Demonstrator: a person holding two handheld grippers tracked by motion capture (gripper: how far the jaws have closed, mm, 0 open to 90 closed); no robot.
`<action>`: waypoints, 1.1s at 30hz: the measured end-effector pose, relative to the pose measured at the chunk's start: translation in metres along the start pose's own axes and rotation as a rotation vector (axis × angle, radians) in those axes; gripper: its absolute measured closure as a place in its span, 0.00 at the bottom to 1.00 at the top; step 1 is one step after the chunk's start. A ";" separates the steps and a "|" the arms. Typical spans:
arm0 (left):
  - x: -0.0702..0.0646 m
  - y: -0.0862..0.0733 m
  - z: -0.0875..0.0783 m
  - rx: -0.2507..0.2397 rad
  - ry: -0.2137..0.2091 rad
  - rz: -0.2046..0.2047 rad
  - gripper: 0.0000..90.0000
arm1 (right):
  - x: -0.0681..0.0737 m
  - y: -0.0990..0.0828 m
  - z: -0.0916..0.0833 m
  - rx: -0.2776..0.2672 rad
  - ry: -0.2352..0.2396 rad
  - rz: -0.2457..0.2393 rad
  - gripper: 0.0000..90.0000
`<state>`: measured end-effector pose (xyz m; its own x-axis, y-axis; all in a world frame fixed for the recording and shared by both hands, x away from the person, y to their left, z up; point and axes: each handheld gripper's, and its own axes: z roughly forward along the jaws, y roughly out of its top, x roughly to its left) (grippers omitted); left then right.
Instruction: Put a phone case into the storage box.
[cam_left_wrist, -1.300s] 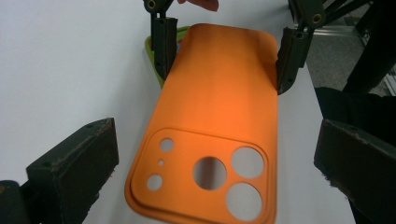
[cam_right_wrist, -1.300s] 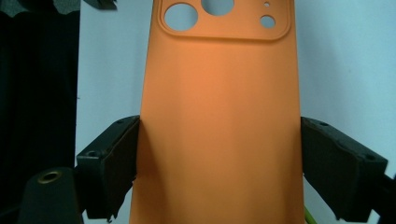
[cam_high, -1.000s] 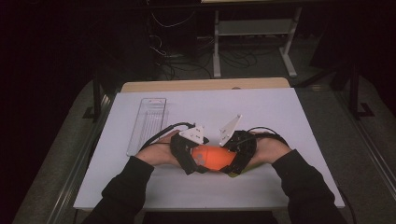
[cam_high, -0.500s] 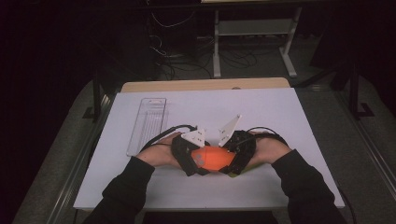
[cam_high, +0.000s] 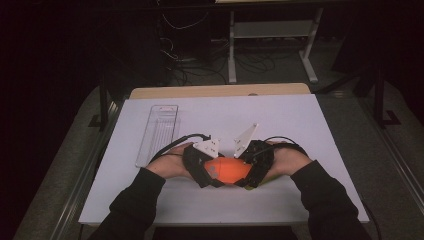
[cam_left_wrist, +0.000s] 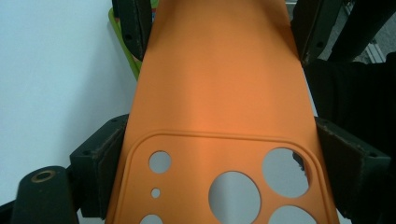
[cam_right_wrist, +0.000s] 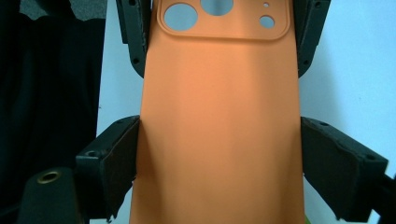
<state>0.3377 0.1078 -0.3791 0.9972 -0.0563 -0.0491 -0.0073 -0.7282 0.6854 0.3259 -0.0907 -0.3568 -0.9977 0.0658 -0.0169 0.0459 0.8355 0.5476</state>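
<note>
Phone case (cam_high: 229, 170): orange, held between both grippers just above the counter (cam_high: 310, 125).
Left gripper (cam_left_wrist: 219, 154): jaws just closed — pinching the camera-hole end.
Right gripper (cam_right_wrist: 219, 149): jaws pinching the plain end.
Handling: probably light, soft, bendy — best gripped at side edges.
Farther off: clear tray (cam_high: 158, 134).

A: Place type? Lab or test room, I'd say.
B: Agreed. Dark room, white sheet (cam_high: 310, 130) over the bench (cam_high: 220, 91), loose cables (cam_high: 195, 65) on the floor at 12 o'clock.
A: Metal stand (cam_high: 272, 37) at 1 o'clock, rail (cam_high: 75, 195) along the 9 o'clock side. Nothing homely.
</note>
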 end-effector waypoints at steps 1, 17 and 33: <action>0.000 0.000 0.000 0.003 -0.001 0.001 0.16 | 0.000 0.000 0.000 0.000 0.000 0.001 0.17; 0.003 -0.003 -0.009 -0.024 -0.005 -0.063 0.17 | -0.005 -0.009 0.001 -0.026 0.004 0.087 0.09; 0.011 -0.014 -0.027 -0.078 0.107 -0.159 0.17 | -0.014 -0.038 -0.028 -0.214 -0.091 0.235 0.00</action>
<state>0.3508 0.1354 -0.3696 0.9876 0.1307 -0.0867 0.1523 -0.6665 0.7298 0.3369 -0.1387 -0.3542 -0.9521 0.2994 0.0618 0.2530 0.6585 0.7087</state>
